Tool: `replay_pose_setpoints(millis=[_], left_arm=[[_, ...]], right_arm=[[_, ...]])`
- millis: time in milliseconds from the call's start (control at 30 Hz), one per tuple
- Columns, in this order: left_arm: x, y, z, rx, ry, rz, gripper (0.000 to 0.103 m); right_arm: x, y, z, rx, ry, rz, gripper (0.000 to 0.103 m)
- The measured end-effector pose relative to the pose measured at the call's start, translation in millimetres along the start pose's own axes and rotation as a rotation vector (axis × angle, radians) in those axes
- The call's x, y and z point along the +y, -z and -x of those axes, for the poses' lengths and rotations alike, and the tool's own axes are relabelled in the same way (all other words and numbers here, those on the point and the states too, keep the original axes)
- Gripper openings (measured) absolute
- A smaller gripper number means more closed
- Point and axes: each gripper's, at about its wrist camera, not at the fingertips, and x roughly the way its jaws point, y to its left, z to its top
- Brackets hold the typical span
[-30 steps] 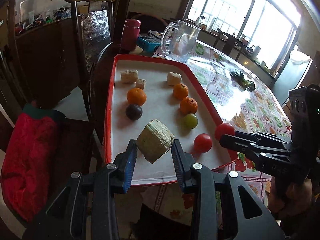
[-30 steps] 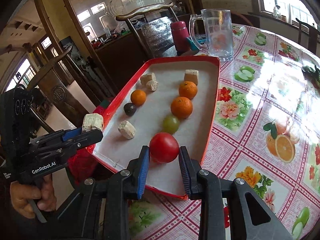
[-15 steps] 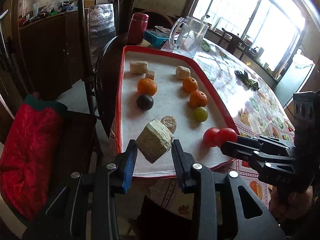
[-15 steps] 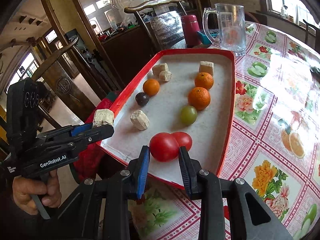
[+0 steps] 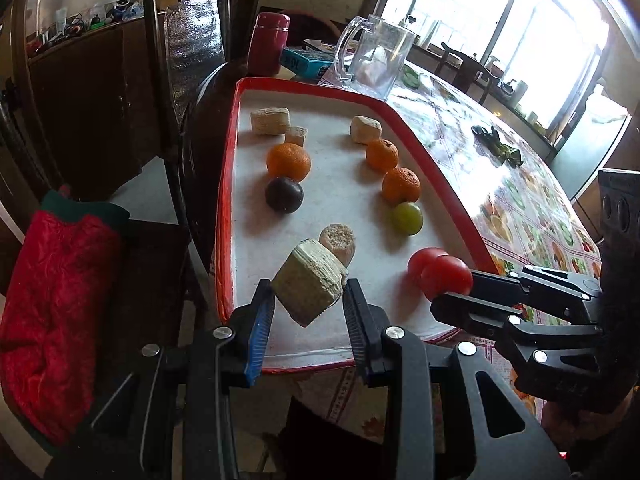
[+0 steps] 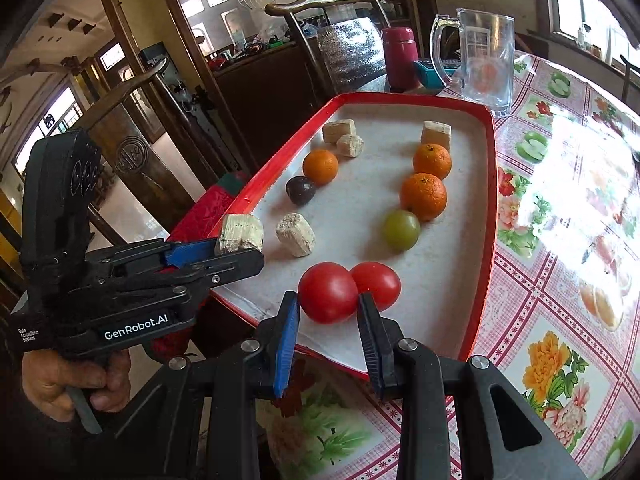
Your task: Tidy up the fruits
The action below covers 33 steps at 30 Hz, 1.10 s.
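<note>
Holding: left gripper (image 5: 308,300) jaws clamp beige block (image 5: 310,288) | right gripper (image 6: 328,312) jaws pinch tomato (image 6: 327,292) (touching second tomato (image 6: 378,283)) — over tray (image 6: 486,216)

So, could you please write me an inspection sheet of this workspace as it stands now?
Surface: floral tablecloth; red tray at its edge.
Job's things: two tomatoes, green fruit, three oranges, dark plum, pale cut chunks on tray.
Clutter: glass mug, red flask.
Grippers: left gripper clamps a pale chunk; right gripper clamps a tomato.
Cables: nothing seen.
Surroundings: wooden chair, windows.
</note>
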Motion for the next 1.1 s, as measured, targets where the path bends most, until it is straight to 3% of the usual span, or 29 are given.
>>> replay_pose_setpoints(millis=[733,900,1100], left_arm=[[-8.3,-2.2,-8.1,0.029,-0.031,-0.038,0.034],[-9.5,-2.0,-2.9,0.014,-0.032,-0.043,0.046],[-15.3,-0.3,6.5,-0.014,-0.062,-0.074,0.059]], right_arm=[[-28.5,6.5,7.2,0.02,-0.011,-0.054,0.034],[-32.2,8.5,21.0,0.001,-0.005,-0.032,0.038],[-32.8,8.3,32.5,-0.023,-0.006,-0.007,0.052]])
